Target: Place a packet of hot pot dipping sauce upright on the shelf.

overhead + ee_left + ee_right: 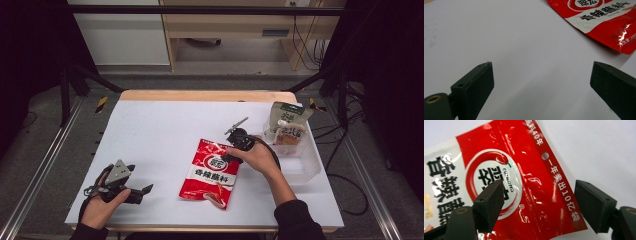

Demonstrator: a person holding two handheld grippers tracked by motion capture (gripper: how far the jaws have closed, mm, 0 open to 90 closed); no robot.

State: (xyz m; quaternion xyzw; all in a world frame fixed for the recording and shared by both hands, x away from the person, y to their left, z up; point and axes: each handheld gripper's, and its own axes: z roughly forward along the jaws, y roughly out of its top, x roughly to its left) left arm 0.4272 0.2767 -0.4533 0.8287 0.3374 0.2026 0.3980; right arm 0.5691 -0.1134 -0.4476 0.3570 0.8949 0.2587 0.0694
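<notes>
A red and white snack packet lies flat near the middle of the white table. My right gripper hovers at its upper right corner, held from above by a hand. In the right gripper view the packet lies under my open right gripper, whose jaws straddle the packet's top edge without closing on it. My left gripper rests low at the table's front left, open, nothing between its jaws. In the left gripper view the left gripper points over bare table, the packet farther off.
A clear plastic bin stands at the table's right side with a green and white pouch leaning in it. The white sheet covers the tabletop; black frame rails run along both sides.
</notes>
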